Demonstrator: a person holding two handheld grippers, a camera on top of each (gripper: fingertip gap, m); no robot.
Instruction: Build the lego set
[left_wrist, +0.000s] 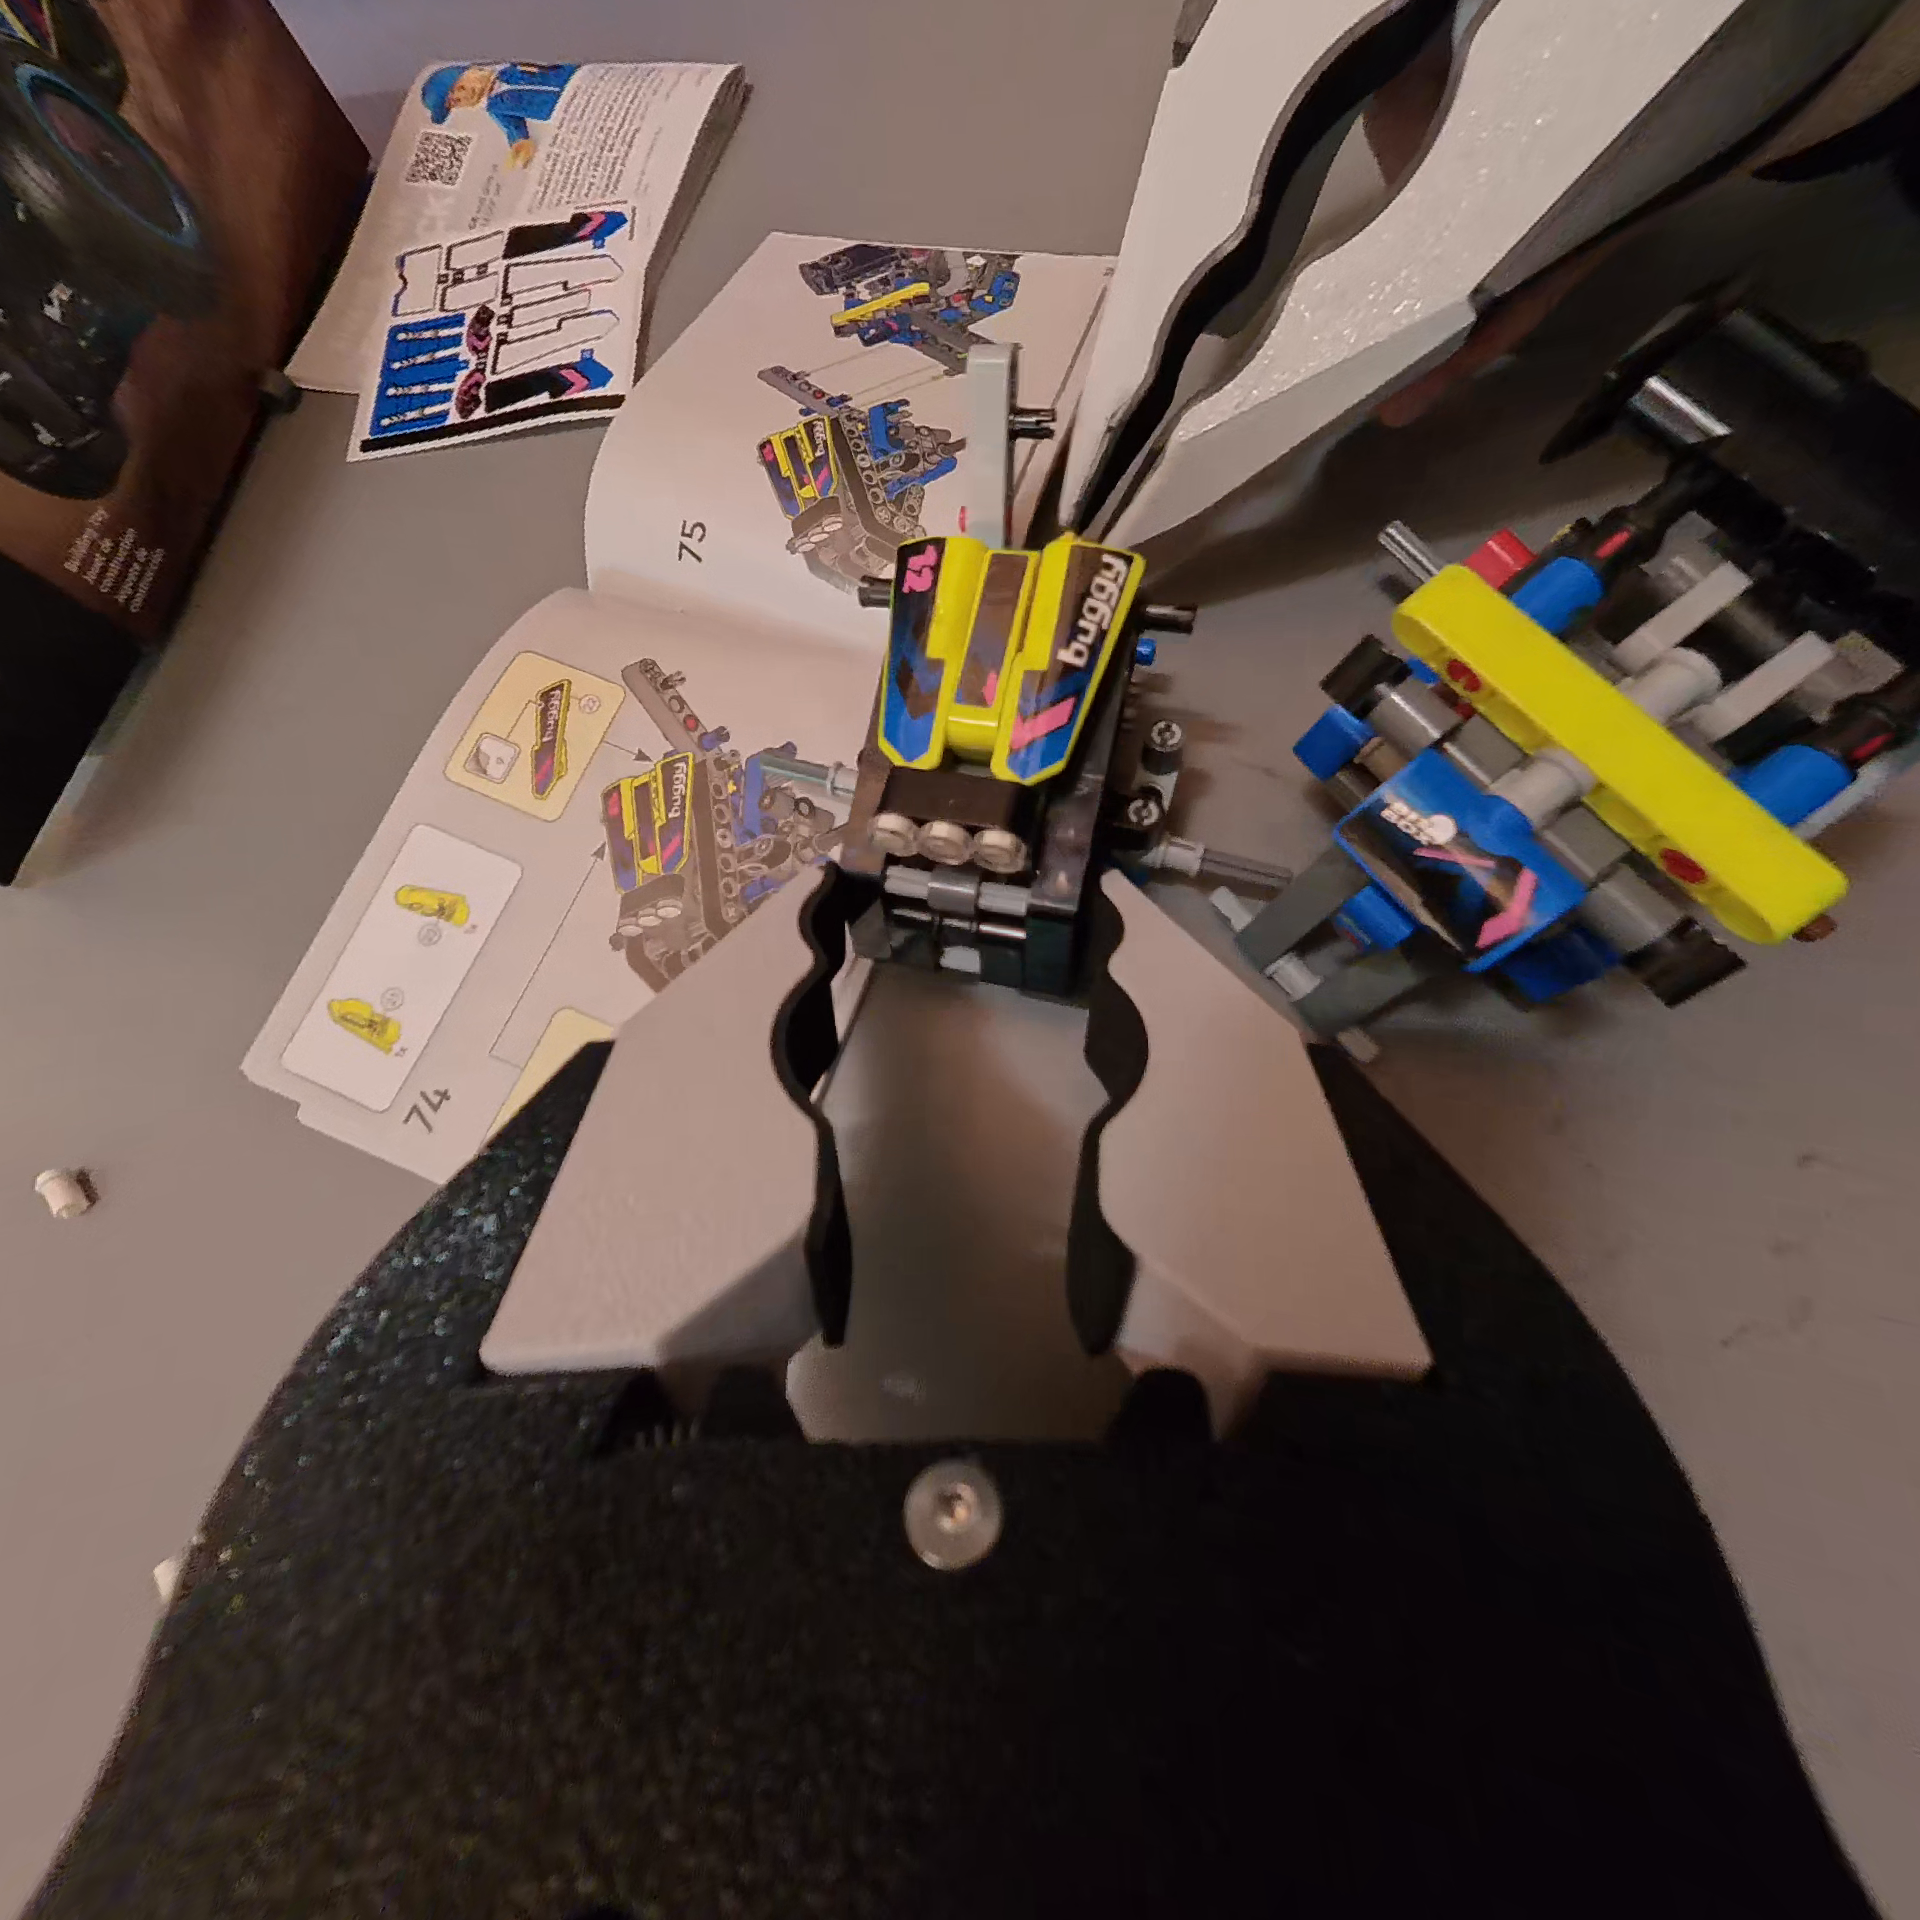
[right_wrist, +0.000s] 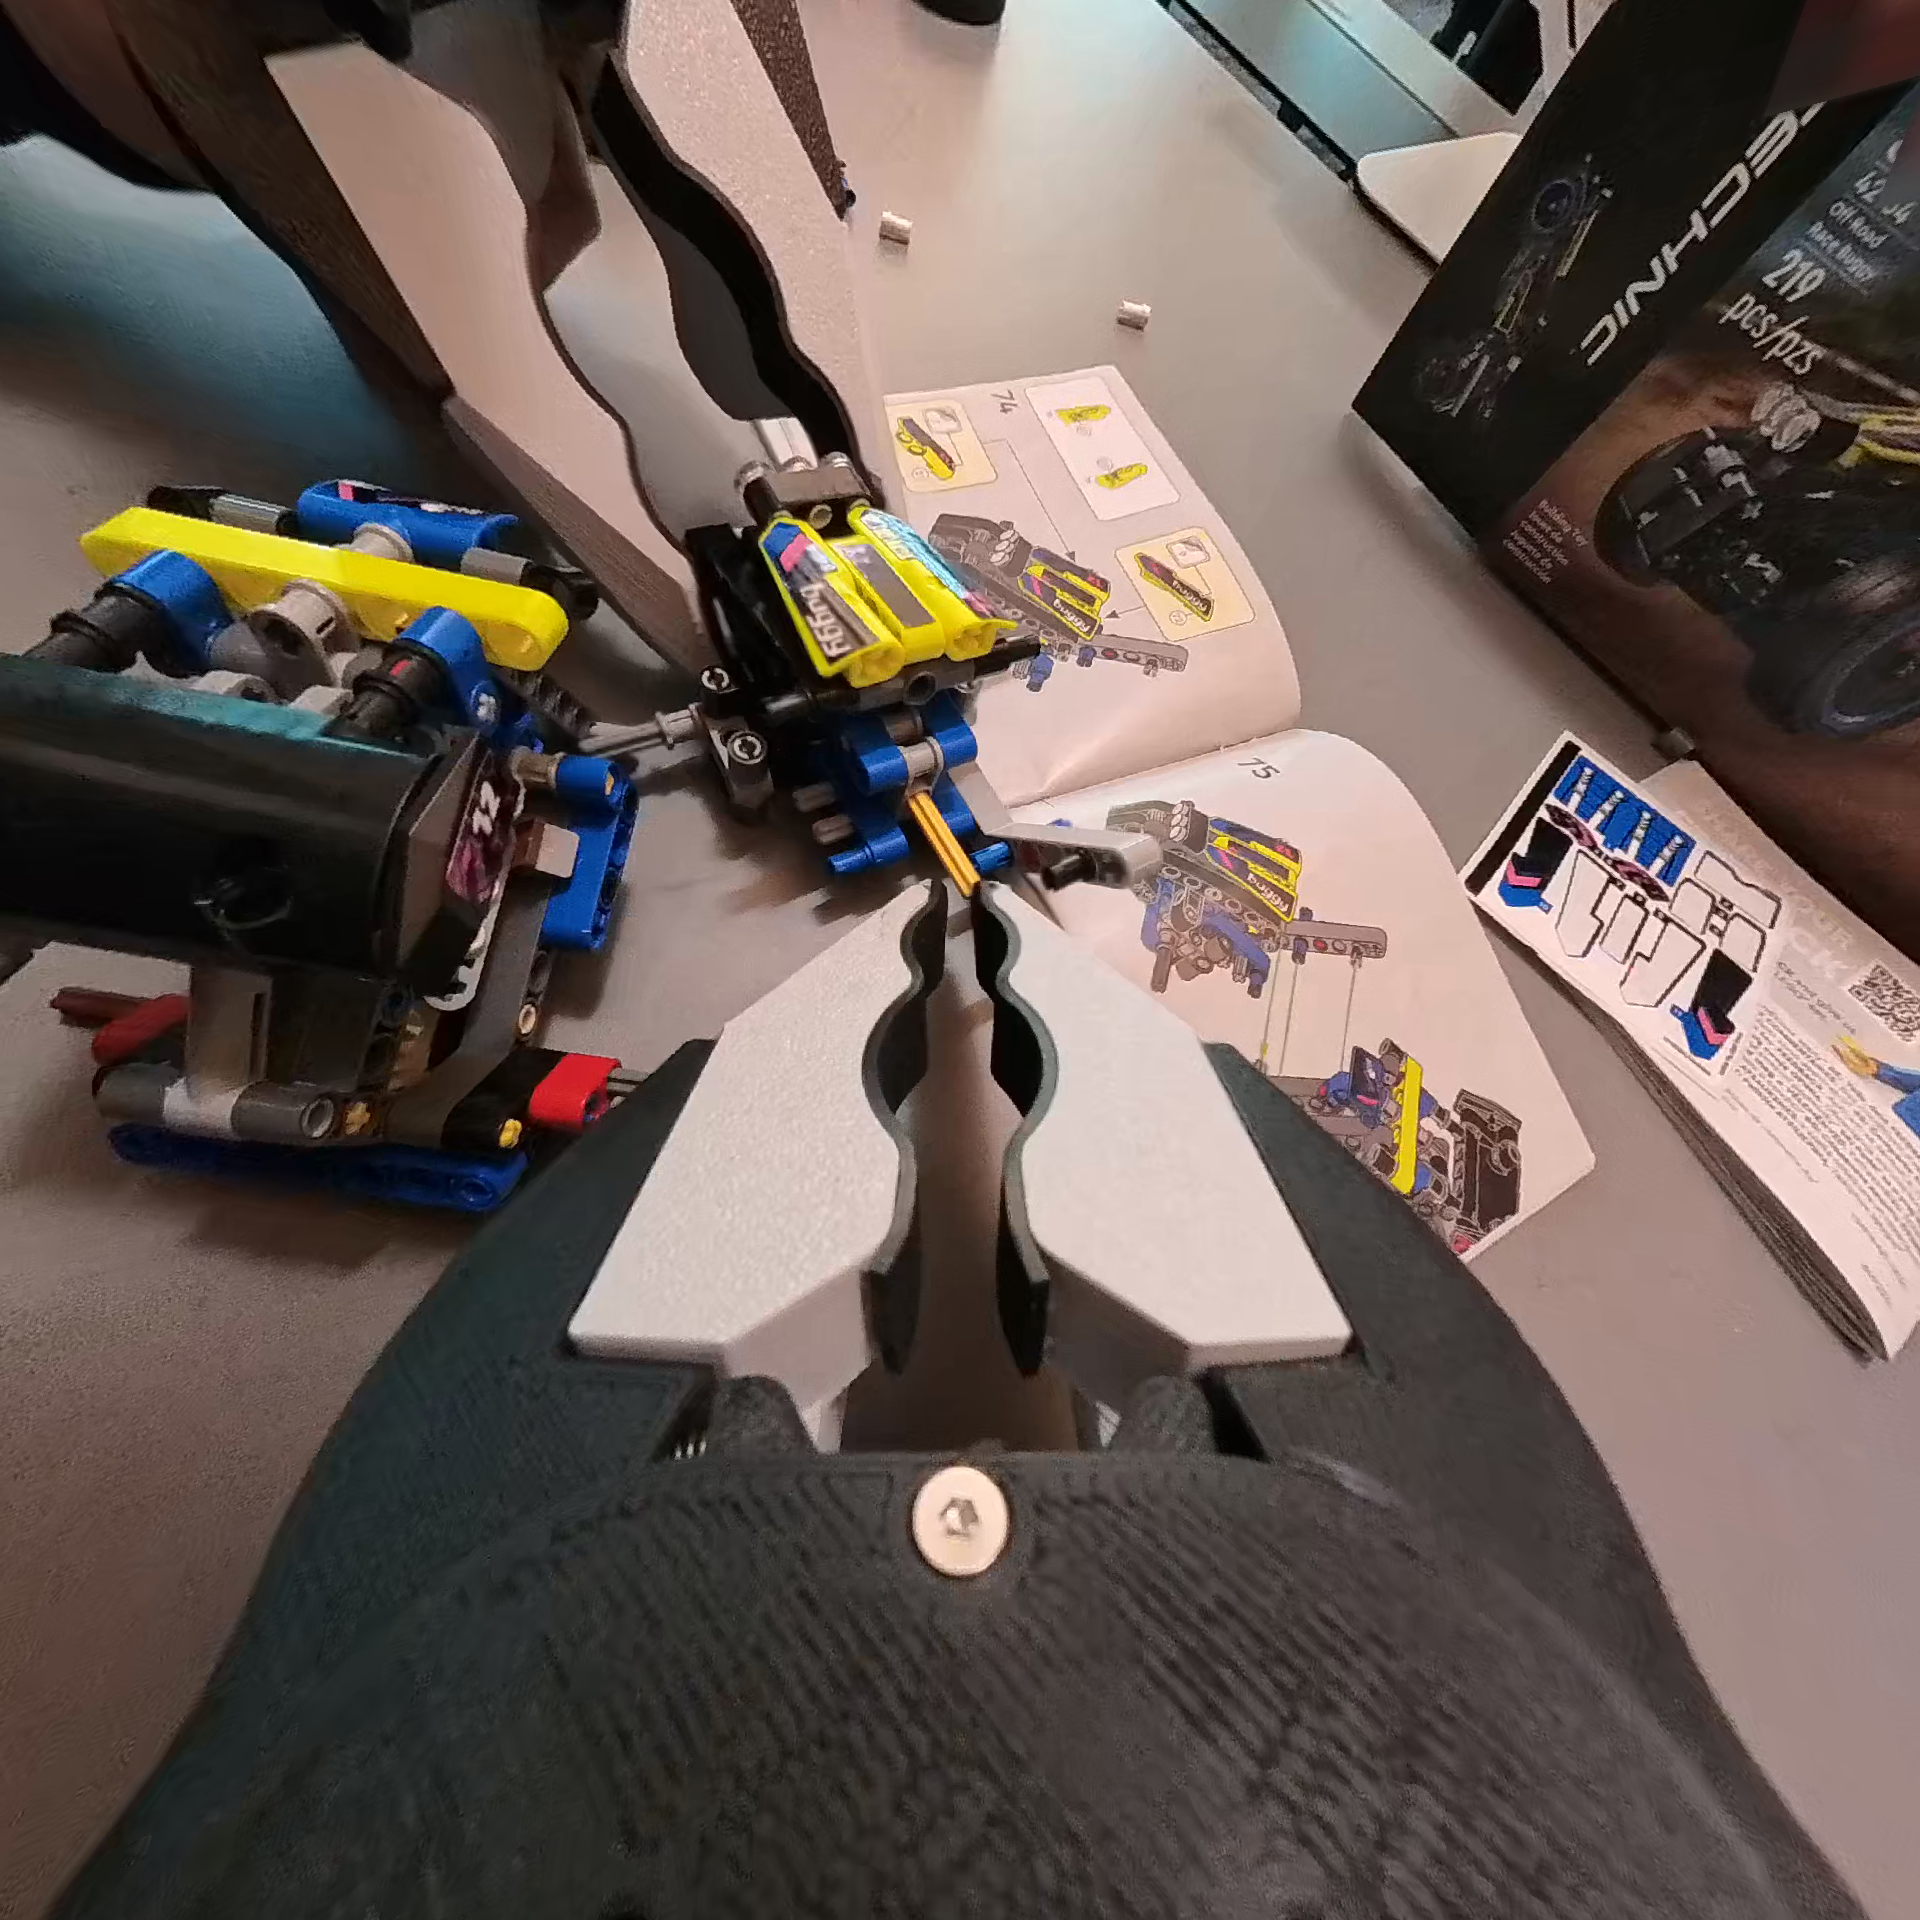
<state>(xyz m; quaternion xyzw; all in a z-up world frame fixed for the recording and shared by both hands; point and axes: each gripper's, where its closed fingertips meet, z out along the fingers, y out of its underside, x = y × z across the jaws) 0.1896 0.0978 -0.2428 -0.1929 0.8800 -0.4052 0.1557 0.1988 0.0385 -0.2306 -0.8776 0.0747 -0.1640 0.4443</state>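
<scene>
Right now my left gripper (left_wrist: 961, 935) is clamped on the black rear block of a small brick assembly (left_wrist: 997, 727), the one with yellow and blue stickered panels on top; its fingers (left_wrist: 1127, 997) press the dark sides and hold it just above the open instruction booklet (left_wrist: 436, 852). My right gripper (right_wrist: 961, 902) comes at the same assembly from the opposite end, fingers narrow, their tips at the end of a thin yellow axle (right_wrist: 940, 836) that sticks out from the blue parts. I cannot tell whether those tips pinch the axle or only touch it.

My worry is the axle: the contact is at its very end, so a small tilt could let it slip free or push it crooked in its hole. A hard push could also twist the assembly in the left grasp, since only its back block is held. A grey angled beam (right_wrist: 1101, 857) with a black pin hangs just beside the axle and could catch the right finger.

A larger chassis (right_wrist: 312, 790) with a long yellow beam lies near on the tabletop (left_wrist: 312, 540), crowding that side. A sticker sheet (right_wrist: 1621, 894) lies on a closed booklet, the dark product box (right_wrist: 1662, 416) stands well apart, and small pale loose pieces (right_wrist: 1132, 314) lie beyond.
</scene>
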